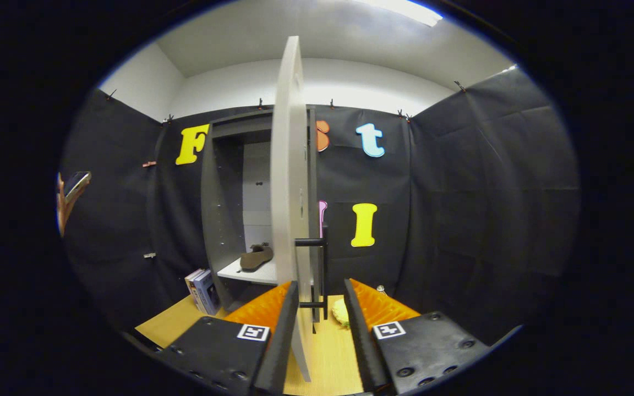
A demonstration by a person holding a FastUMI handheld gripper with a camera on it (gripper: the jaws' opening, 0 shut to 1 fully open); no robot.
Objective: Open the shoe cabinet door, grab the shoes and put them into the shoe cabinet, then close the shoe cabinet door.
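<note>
Recording booth, probably a lab, black cloth walls [460,181] clipped up, shoe cabinet [229,220], wooden tabletop [328,352]

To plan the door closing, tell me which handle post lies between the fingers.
The lower post, between the open gripper's fingertips; the upper post sits above them.

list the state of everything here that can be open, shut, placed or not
cabinet door: open, swung out edge-on toward the camera
door handle: between the fingers, not clamped
gripper: fingers open, astride the door edge and handle
shoe: already lying on the shelf inside the cabinet
cabinet: open, inside visible
books: standing upright beside the cabinet
</note>
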